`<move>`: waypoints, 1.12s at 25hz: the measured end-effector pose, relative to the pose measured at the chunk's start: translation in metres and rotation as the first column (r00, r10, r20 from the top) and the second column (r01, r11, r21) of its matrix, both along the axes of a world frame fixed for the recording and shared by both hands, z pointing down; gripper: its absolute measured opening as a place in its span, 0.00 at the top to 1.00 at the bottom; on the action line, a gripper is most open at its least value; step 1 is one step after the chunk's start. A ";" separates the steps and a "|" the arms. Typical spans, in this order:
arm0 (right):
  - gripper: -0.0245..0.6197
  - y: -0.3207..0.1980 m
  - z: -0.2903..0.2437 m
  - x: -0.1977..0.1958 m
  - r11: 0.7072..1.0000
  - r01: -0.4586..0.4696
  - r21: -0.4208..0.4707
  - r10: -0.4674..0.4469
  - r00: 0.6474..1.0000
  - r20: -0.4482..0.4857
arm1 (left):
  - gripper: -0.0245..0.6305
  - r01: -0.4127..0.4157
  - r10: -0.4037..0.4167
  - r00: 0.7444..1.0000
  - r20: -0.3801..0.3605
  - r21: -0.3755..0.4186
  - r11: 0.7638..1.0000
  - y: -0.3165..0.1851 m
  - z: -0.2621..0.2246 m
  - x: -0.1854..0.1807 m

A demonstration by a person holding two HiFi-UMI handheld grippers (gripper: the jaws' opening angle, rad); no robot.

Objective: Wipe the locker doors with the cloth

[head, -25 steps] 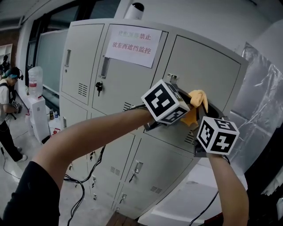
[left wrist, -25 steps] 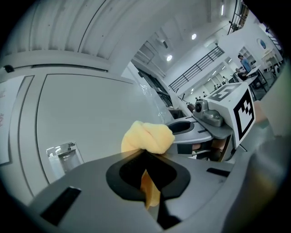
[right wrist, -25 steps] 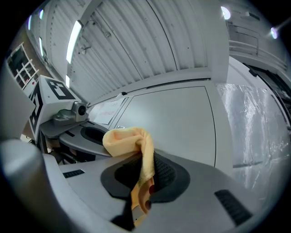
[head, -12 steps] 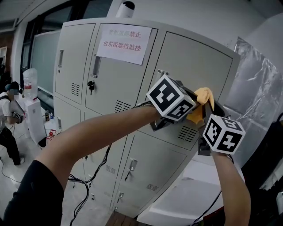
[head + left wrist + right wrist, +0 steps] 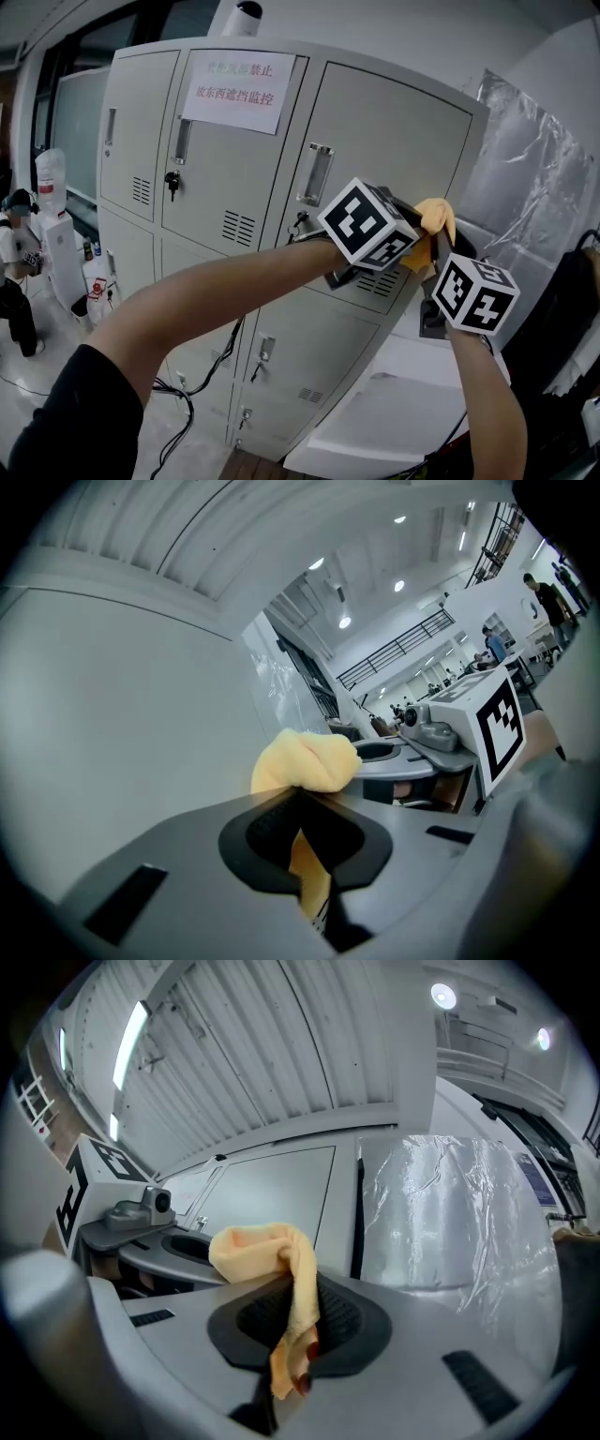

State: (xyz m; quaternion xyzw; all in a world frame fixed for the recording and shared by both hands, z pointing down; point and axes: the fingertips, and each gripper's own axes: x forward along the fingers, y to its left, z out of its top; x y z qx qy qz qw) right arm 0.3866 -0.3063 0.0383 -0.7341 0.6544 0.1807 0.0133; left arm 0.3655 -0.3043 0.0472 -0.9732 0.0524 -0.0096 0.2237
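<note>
A yellow cloth (image 5: 434, 217) is bunched against the upper right door (image 5: 394, 131) of the grey lockers, near that door's lower right corner. Both grippers hold it. My left gripper (image 5: 410, 236) reaches across from the left and is shut on the cloth (image 5: 306, 759); its jaws (image 5: 298, 803) pinch a fold that hangs down between them. My right gripper (image 5: 439, 281) comes up from below and is shut on the same cloth (image 5: 265, 1244), a strip of which runs down through its jaws (image 5: 291, 1312). In each gripper view, the other gripper is close beside.
A paper sign (image 5: 232, 82) is taped on the top middle door. Clear plastic sheeting (image 5: 530, 169) hangs right of the lockers. A person (image 5: 14, 272) and a white water dispenser (image 5: 54, 234) stand far left. Cables (image 5: 183, 408) trail on the floor.
Both grippers have carried the cloth right and down along the upper right door, away from its handle. The head view has swung, so the lockers sit further left.
</note>
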 end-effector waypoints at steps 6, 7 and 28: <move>0.86 0.004 0.005 0.008 1.000 -0.002 0.018 0.001 1.000 0.022 | 0.93 0.012 -0.011 0.999 -0.036 0.030 0.999 0.002 0.007 0.008; 0.86 0.004 0.005 0.006 1.000 -0.001 0.018 0.001 1.000 0.020 | 0.93 0.012 -0.011 0.999 -0.045 0.026 1.000 0.002 0.007 0.007; 0.87 -0.038 0.028 -0.120 0.974 0.223 -0.025 -0.223 0.975 -0.001 | 0.93 0.148 -0.159 0.975 -0.155 -0.079 0.986 -0.037 0.031 -0.119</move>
